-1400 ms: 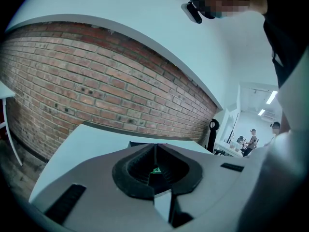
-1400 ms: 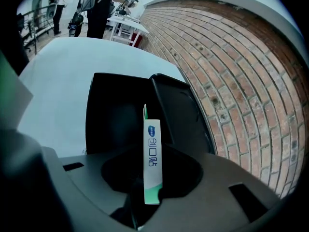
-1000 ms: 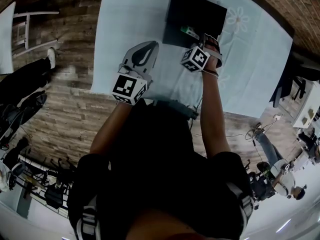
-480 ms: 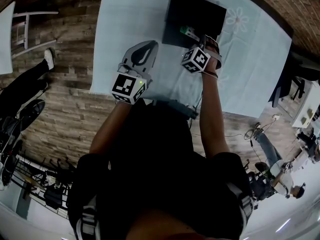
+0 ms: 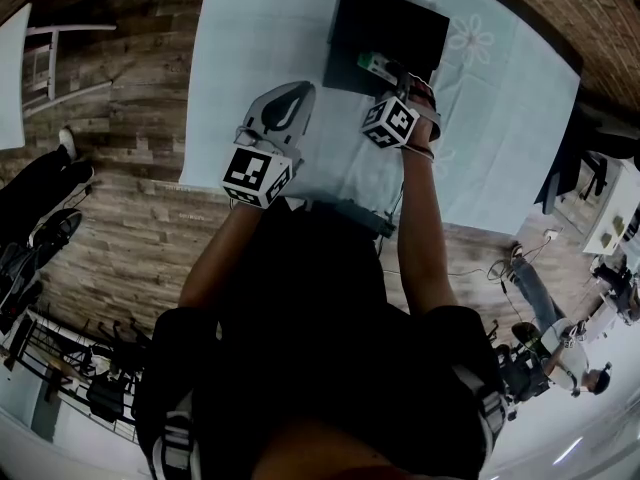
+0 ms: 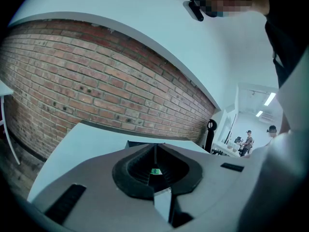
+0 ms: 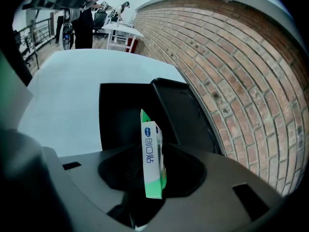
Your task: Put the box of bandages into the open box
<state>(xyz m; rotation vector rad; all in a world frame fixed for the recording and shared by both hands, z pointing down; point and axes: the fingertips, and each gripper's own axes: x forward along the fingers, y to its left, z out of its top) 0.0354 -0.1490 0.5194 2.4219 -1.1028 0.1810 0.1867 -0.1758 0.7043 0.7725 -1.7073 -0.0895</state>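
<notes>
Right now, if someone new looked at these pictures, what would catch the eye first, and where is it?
The green-and-white box of bandages stands on edge between the jaws of the right gripper, which have just been opening and stand clear of it, at the near edge of the black open box on the pale blue table. The left gripper is shut, over the table nearer the person.

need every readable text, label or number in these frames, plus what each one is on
"创口贴": blue characters running down the white face of the green-and-white cardboard box of bandages.
Small blue oval logo above those characters: too small to read.
Fine dark print on the same face: blurred, unreadable.
No other legible text in any view.
</notes>
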